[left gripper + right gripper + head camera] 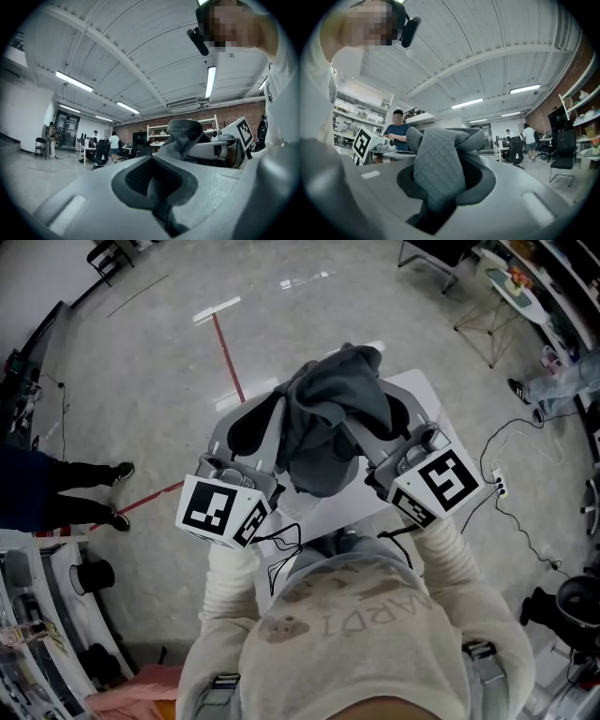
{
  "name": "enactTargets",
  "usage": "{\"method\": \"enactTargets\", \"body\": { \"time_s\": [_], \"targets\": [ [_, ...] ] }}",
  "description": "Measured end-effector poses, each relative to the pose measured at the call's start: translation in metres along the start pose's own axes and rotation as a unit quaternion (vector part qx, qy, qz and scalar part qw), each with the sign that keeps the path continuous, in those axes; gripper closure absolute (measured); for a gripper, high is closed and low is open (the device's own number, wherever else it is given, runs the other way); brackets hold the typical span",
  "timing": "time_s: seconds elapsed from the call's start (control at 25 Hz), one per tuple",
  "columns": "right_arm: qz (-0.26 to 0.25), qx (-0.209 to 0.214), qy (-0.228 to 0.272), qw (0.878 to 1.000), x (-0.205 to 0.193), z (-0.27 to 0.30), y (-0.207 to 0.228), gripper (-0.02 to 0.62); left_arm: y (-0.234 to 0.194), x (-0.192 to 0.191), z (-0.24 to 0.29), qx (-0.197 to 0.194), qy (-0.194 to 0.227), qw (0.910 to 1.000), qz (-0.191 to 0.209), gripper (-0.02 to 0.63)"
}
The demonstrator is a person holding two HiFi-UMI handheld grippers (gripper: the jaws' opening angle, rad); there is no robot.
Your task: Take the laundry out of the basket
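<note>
A dark grey garment [333,413] hangs bunched between my two raised grippers, above a white table [422,395]. In the head view my left gripper [272,413] meets the garment's left edge and my right gripper [380,432] its right side. Both point up at the ceiling. In the right gripper view the right gripper [440,192] is shut on a thick fold of the grey garment [438,161]. In the left gripper view the left gripper [157,190] is shut, with a thin strip of cloth in its slot, and the garment [187,136] rises beyond. No basket is in sight.
A person's legs [84,493] stand on the floor at left. A red tape line [230,357] crosses the concrete. Cables and a power strip [497,486] lie at right, a folding stand [487,324] at top right, pink cloth [131,697] at bottom left.
</note>
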State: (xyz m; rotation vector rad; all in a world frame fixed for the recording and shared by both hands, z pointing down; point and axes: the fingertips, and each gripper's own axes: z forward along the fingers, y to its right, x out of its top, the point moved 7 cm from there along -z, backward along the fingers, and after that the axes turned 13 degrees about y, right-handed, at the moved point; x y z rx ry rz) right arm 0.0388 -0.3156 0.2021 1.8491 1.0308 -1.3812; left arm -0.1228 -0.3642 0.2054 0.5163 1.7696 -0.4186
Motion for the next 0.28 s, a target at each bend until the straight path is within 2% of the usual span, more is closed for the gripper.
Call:
{"method": "enactTargets", "body": {
  "time_s": [0.28],
  "targets": [
    [-0.001, -0.003, 0.002, 1.0, 0.0032, 0.0003, 0.0022, 0.474, 0.001, 0.0037, 0.0009, -0.001, 0.004, 1.0, -0.003, 0.606]
  ]
}}
